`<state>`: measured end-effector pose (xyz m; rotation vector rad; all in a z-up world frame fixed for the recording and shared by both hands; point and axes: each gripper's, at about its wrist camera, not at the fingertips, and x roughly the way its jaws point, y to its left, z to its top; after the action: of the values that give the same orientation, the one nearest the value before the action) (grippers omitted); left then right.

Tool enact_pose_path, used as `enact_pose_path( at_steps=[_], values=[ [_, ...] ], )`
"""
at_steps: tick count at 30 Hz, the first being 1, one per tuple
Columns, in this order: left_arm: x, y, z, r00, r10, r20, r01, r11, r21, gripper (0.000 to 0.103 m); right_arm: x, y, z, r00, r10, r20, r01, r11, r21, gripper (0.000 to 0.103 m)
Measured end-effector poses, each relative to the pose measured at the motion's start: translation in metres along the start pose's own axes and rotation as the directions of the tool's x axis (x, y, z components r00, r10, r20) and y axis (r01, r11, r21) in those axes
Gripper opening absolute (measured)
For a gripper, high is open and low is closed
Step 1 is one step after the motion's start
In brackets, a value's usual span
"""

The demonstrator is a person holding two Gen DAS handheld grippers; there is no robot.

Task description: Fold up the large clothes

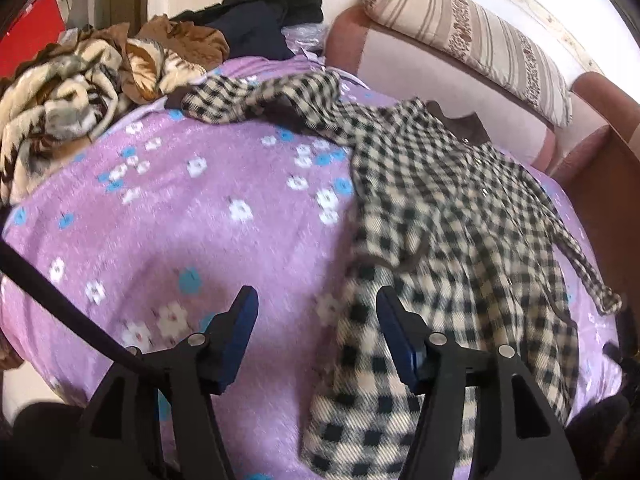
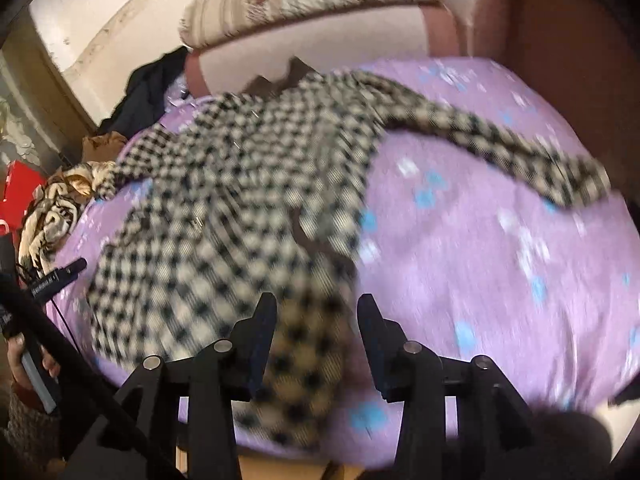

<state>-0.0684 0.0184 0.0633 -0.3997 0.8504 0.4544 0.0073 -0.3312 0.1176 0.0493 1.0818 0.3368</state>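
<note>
A large black-and-cream checked garment with a brown collar lies spread face up on the purple flowered bed cover. One sleeve trails toward the far left, and the other sleeve stretches out to the right. My left gripper is open above the garment's near left hem, with cloth under its right finger and bare cover between the pads. My right gripper is open too. A strip of the checked garment runs between its fingers without being pinched.
A crumpled tiger-patterned blanket and dark clothes are piled at the far left of the bed. A striped pillow rests on the pink padded backrest. A person's hand and a small black device show at the left edge.
</note>
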Motion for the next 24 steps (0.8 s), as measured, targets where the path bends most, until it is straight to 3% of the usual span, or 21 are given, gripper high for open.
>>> enact_pose_path(
  at_steps=[4,10,17,24],
  values=[
    [0.003,0.017,0.033,0.998,0.053,0.041,-0.052,0.998,-0.029,0.073,0.026,0.026,0.039,0.999,0.025,0.035,-0.023,0.996,-0.083,0.046],
    [0.047,0.067,0.104,0.996,0.085,0.036,-0.078,0.986,-0.149,0.078,0.071,0.072,0.059,0.993,0.067,0.102,-0.045,0.979,-0.2,0.048],
    [0.117,0.126,0.159,0.998,0.065,-0.017,-0.066,0.948,-0.311,0.078,0.126,0.079,0.04,0.996,0.032,0.081,-0.009,0.963,-0.269,0.049],
    [0.172,0.164,0.191,0.999,0.047,-0.01,-0.047,0.9,-0.433,0.078,0.154,0.077,0.038,0.997,0.042,0.057,-0.025,0.961,-0.274,0.054]
  ],
)
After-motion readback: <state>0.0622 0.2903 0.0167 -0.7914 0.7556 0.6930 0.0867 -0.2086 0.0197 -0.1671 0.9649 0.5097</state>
